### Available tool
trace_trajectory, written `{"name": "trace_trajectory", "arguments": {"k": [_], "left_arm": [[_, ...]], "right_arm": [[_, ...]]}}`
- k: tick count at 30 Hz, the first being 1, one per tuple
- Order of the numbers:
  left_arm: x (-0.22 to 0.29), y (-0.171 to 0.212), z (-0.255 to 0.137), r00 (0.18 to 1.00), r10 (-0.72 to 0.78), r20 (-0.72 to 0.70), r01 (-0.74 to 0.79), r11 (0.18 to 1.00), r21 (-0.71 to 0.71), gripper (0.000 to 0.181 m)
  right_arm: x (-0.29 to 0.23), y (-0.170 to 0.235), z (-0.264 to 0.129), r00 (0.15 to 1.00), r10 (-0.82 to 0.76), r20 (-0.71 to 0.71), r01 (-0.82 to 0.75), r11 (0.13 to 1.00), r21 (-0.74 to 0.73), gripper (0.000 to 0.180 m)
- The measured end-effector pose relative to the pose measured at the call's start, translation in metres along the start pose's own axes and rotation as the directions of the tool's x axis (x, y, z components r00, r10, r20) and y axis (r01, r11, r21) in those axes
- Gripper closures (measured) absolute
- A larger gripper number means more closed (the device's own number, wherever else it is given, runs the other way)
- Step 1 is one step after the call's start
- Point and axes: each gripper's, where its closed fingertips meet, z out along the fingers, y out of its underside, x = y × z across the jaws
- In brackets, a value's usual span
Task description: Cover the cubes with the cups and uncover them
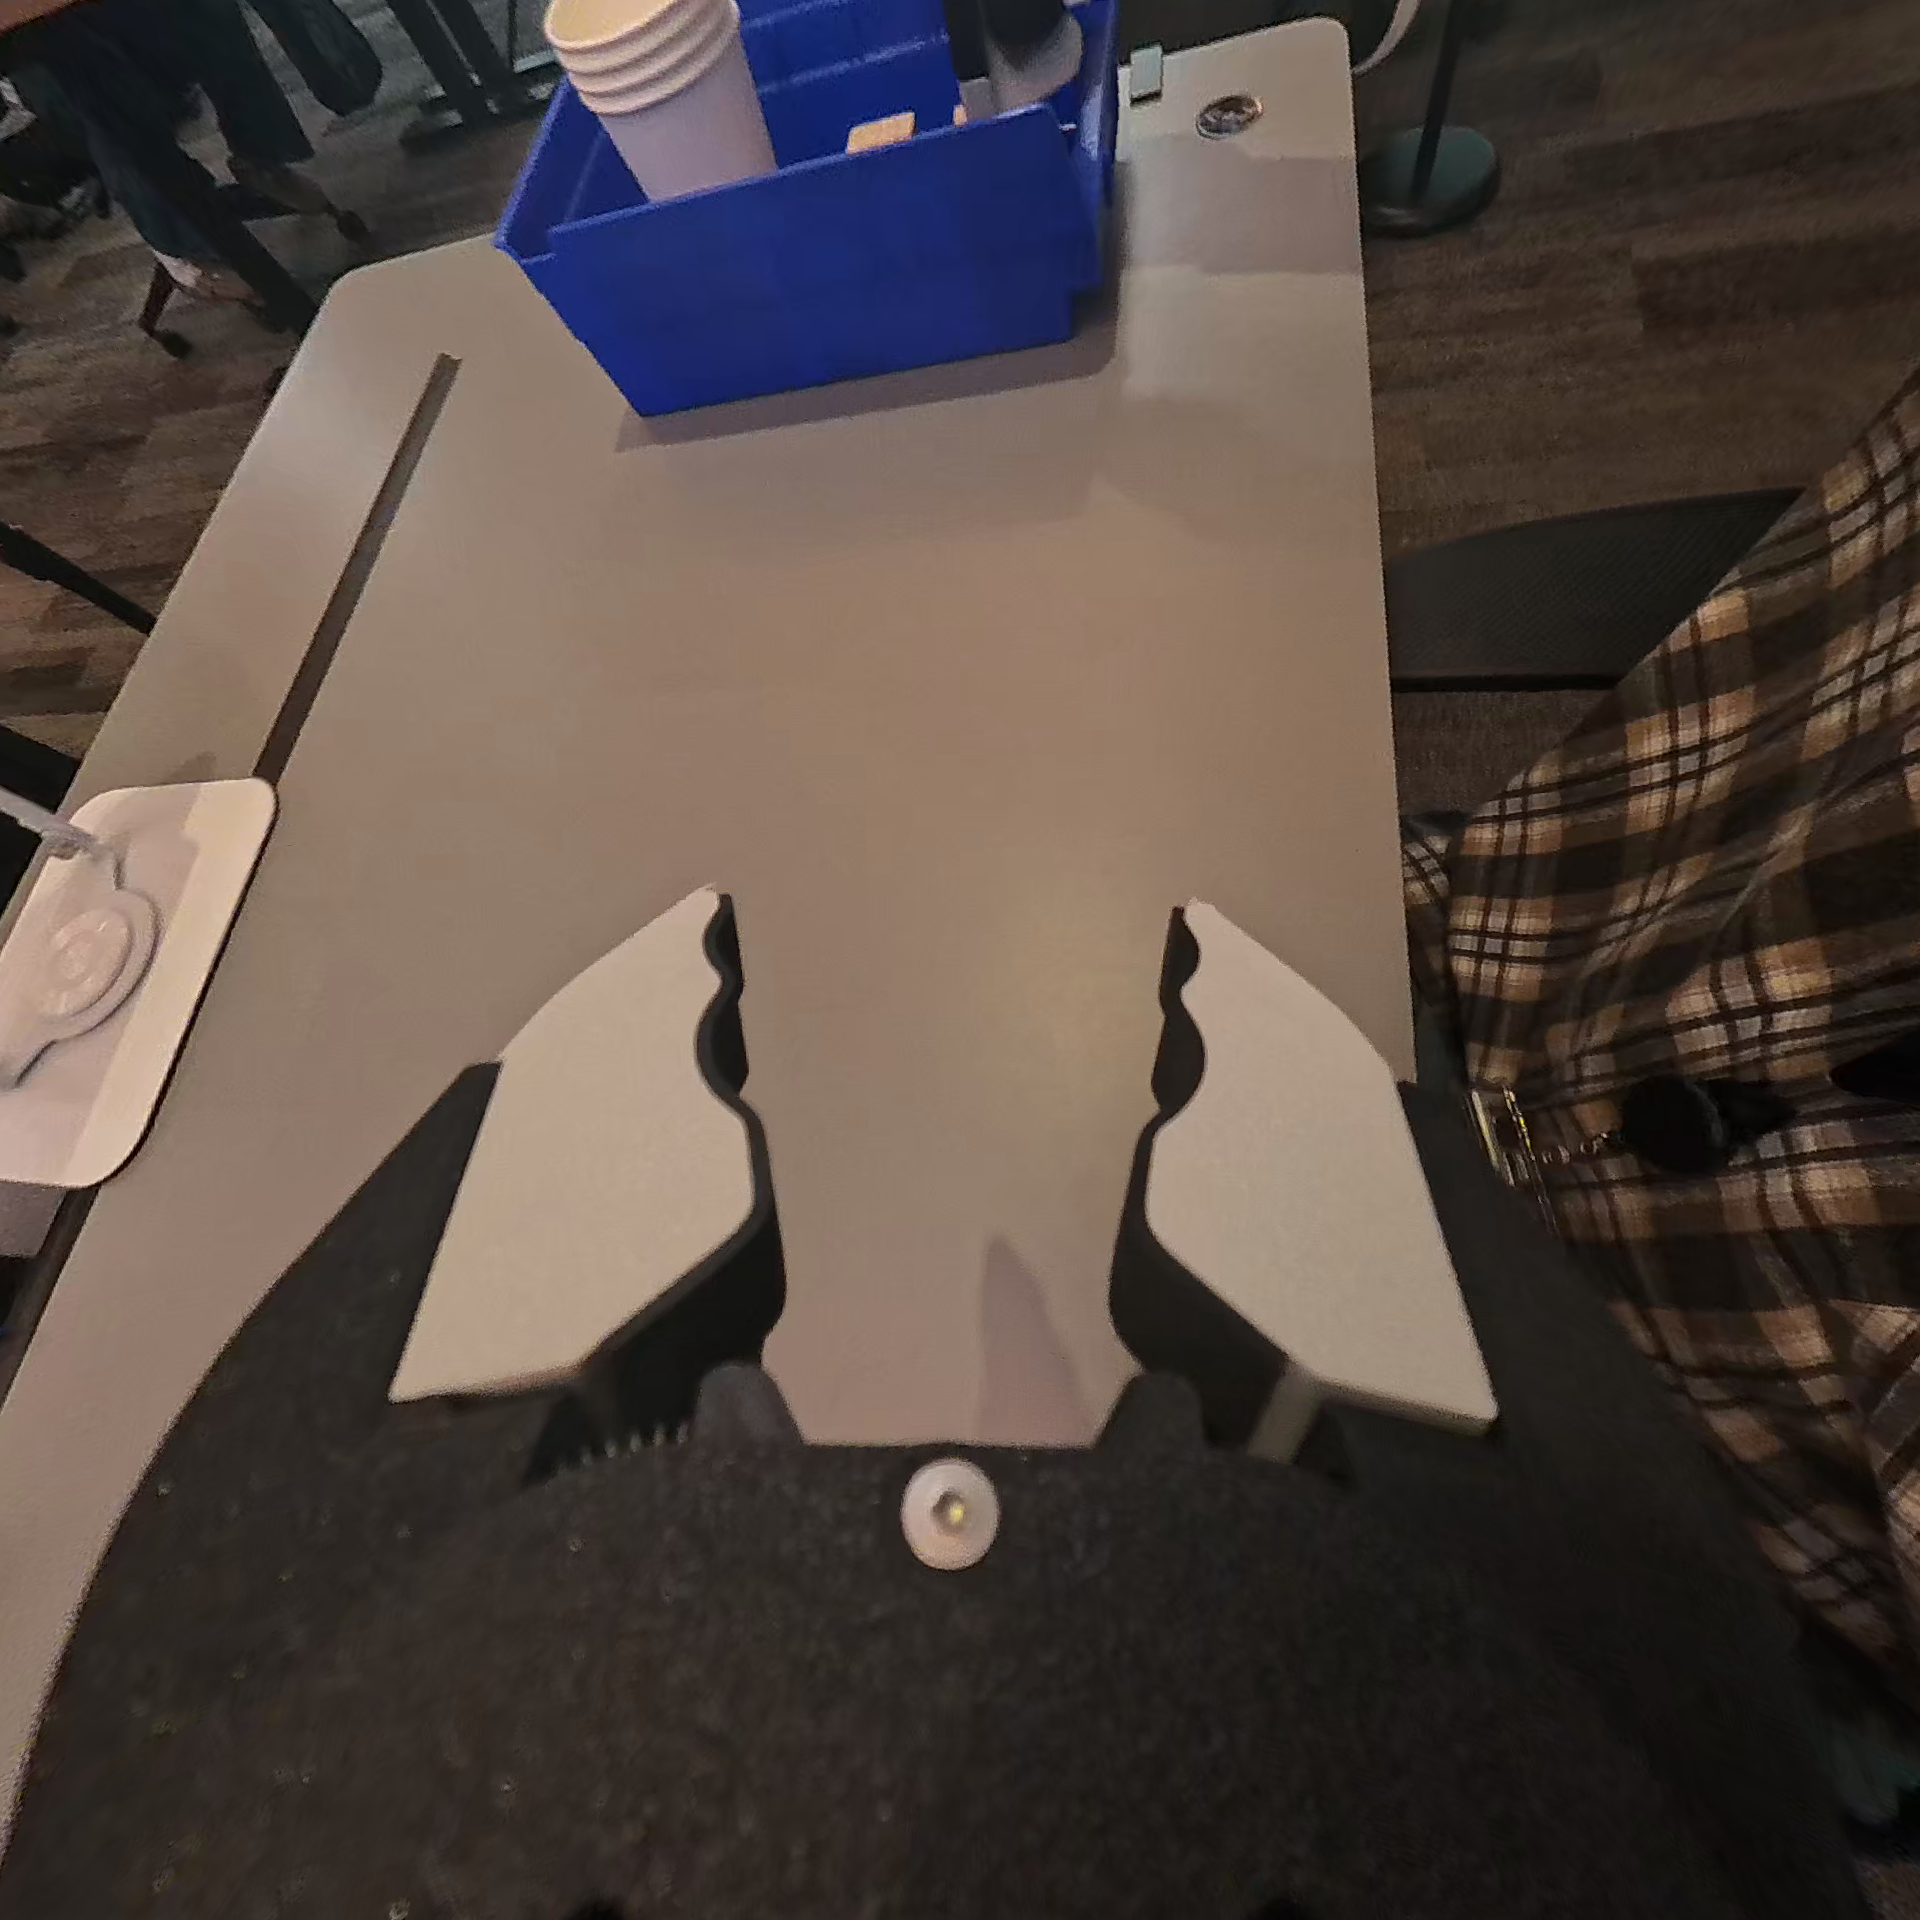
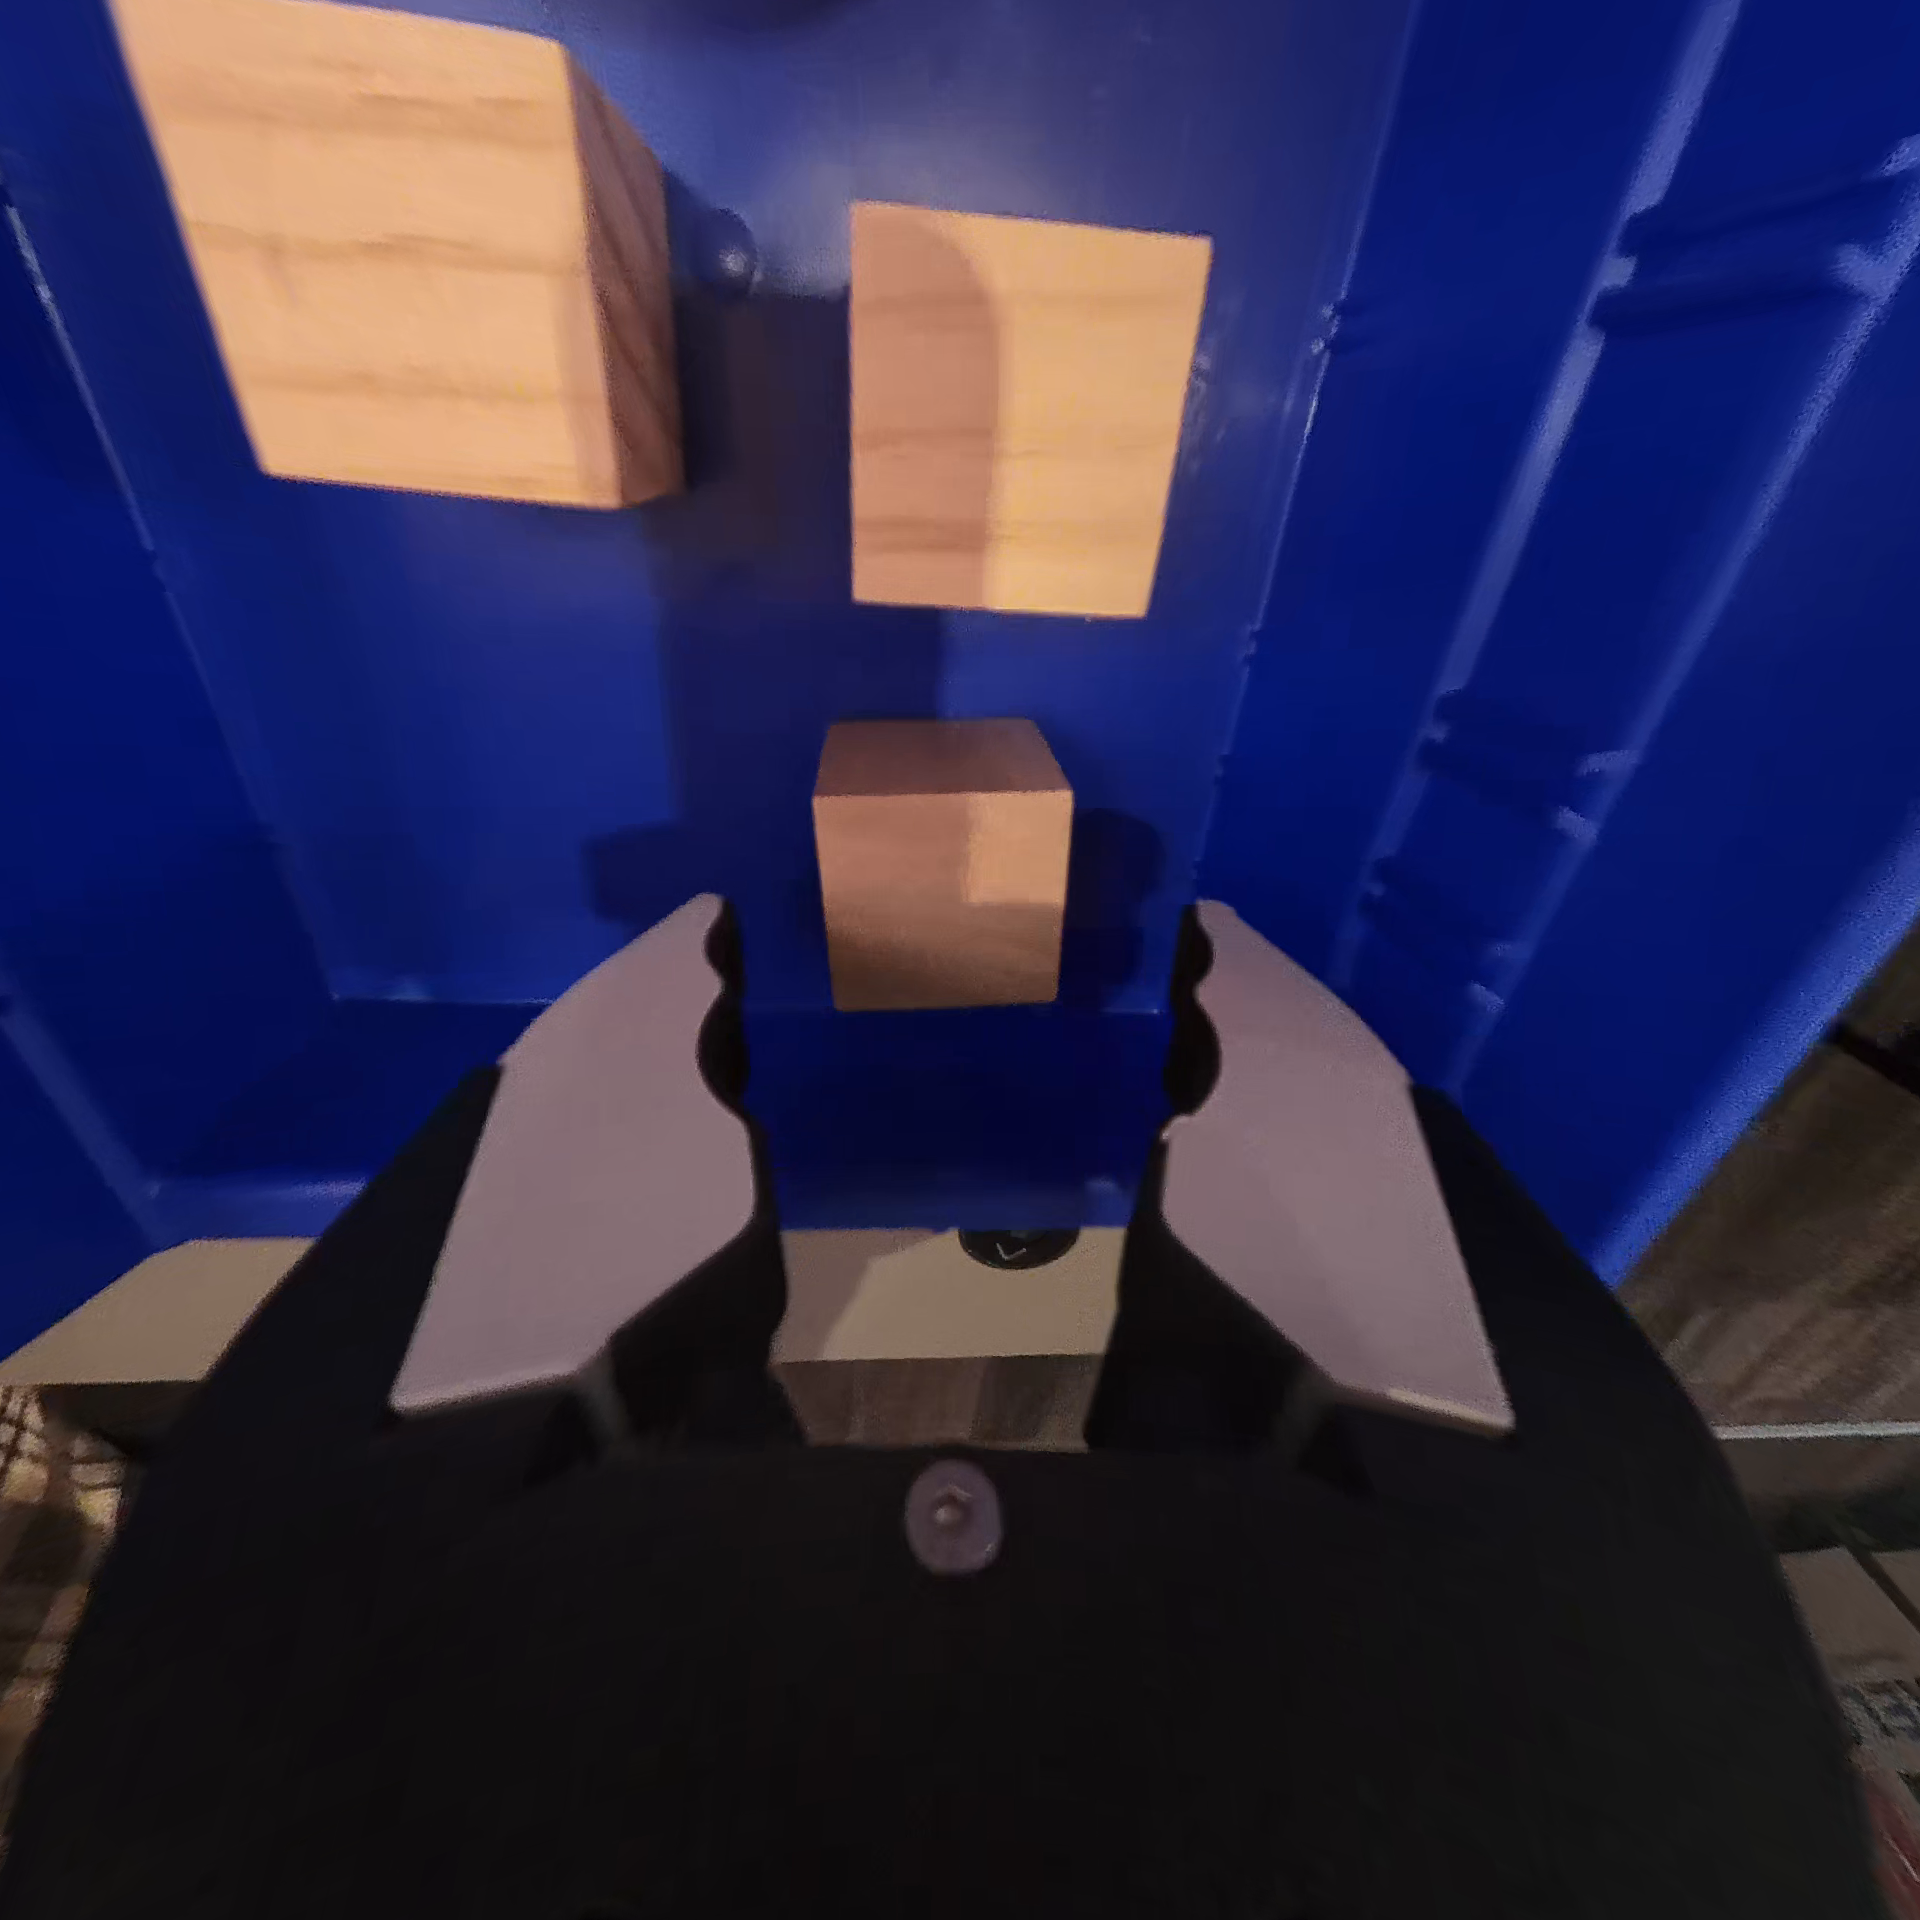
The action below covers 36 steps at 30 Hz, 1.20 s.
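The left gripper [image 1: 951,914] hangs wide and empty over the bare grey table [image 1: 831,675], well short of the blue bin [image 1: 810,301], where a nested stack of white paper cups [image 1: 665,104] leans; these look light and easily crushed, best pinched gently at the wall. The right gripper [image 2: 956,920], also wide and empty, points into the bin [image 2: 1558,416] at three wooden cubes: a large one [image 2: 405,260], a middle one [image 2: 1018,405] and, nearest the tips, a small one [image 2: 940,883], probably rigid and light, best gripped across flat opposite faces.
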Motion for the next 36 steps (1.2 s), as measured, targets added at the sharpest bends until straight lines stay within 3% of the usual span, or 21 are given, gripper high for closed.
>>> {"name": "trace_trajectory", "arguments": {"k": [4, 8, 11, 15, 22, 28, 32, 34, 36], "left_arm": [[-0.02, 0.011, -0.023, 0.996, -0.016, 0.092, 0.018, 1.0, -0.02, 0.103], [-0.063, 0.058, -0.06, 0.975, 0.01, 0.22, 0.038, 0.976, -0.212, 0.099], [-0.089, 0.103, -0.082, 0.98, 0.028, 0.195, 0.054, 0.915, -0.401, 0.097], [-0.112, 0.147, -0.085, 0.992, -0.011, 0.128, 0.078, 0.845, -0.529, 0.097], [-0.132, 0.205, -0.057, 0.999, 0.034, -0.02, -0.039, 0.741, -0.671, 0.099], [-0.128, 0.228, -0.038, 0.994, 0.009, -0.106, -0.08, 0.719, -0.69, 0.106], [-0.125, 0.242, -0.029, 0.992, -0.004, -0.125, -0.086, 0.702, -0.707, 0.117], [-0.122, 0.252, -0.028, 0.989, -0.017, -0.148, -0.098, 0.673, -0.733, 0.136], [-0.122, 0.251, -0.027, 0.989, -0.039, -0.143, -0.08, 0.673, -0.735, 0.136]], "right_arm": [[-0.007, 0.001, -0.032, 1.0, -0.018, -0.014, 0.019, 0.997, 0.072, 0.088], [-0.026, 0.002, -0.088, 0.997, -0.067, -0.033, 0.073, 0.966, 0.248, 0.087], [-0.055, 0.005, -0.13, 0.989, -0.144, -0.039, 0.148, 0.905, 0.399, 0.088], [-0.113, 0.016, -0.158, 0.957, -0.288, -0.003, 0.243, 0.8, 0.549, 0.09], [-0.202, 0.047, -0.138, 0.849, -0.52, 0.093, 0.382, 0.727, 0.571, 0.091], [-0.232, 0.057, -0.121, 0.79, -0.601, 0.121, 0.432, 0.685, 0.586, 0.091], [-0.25, 0.058, -0.112, 0.755, -0.633, 0.17, 0.433, 0.677, 0.596, 0.091], [-0.258, 0.056, -0.11, 0.741, -0.65, 0.171, 0.44, 0.662, 0.607, 0.091], [-0.27, 0.052, -0.11, 0.715, -0.677, 0.173, 0.444, 0.631, 0.636, 0.093]]}}
